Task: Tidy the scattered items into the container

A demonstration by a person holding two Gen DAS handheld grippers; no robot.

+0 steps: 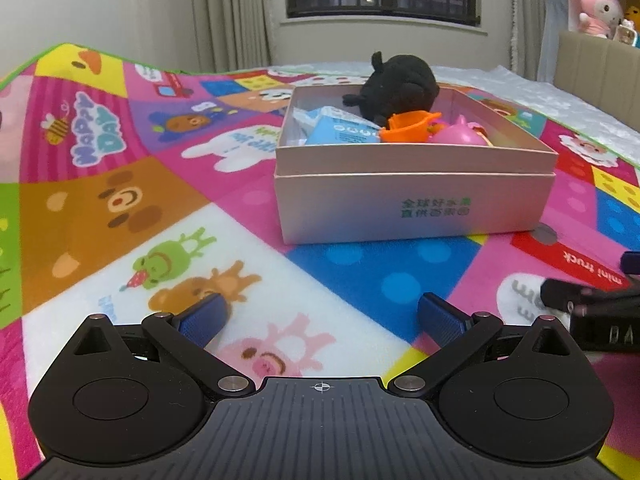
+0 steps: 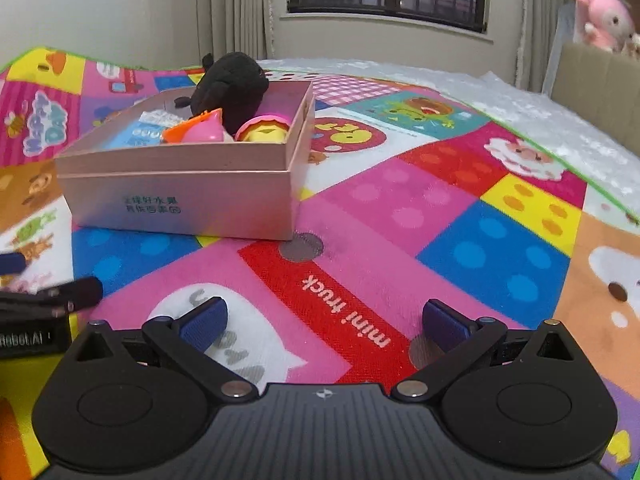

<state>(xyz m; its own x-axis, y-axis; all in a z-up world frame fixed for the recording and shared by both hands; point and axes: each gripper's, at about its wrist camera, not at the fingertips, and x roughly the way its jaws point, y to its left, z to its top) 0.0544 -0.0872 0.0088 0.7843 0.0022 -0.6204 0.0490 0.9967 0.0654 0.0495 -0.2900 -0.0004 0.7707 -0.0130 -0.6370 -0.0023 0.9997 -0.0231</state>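
A pink cardboard box (image 1: 400, 204) (image 2: 180, 196) stands on the colourful play mat. Inside it lie a black plush toy (image 1: 400, 84) (image 2: 228, 86), an orange cup (image 1: 408, 128) (image 2: 188, 130), a pink toy (image 1: 460, 136) (image 2: 208, 132), a blue packet (image 1: 340, 132) (image 2: 136, 134) and a yellow-and-pink toy (image 2: 264, 130). My left gripper (image 1: 322, 316) is open and empty, low over the mat in front of the box. My right gripper (image 2: 324, 320) is also wide open and empty, in front of and right of the box. Each gripper shows at the edge of the other's view.
The play mat (image 1: 120, 200) (image 2: 460, 220) covers a bed, with a white quilt (image 2: 540, 112) beyond its far edge. A beige headboard (image 2: 600, 88) with a pink plush (image 2: 604, 16) on it stands at the right. Curtains and a window are behind.
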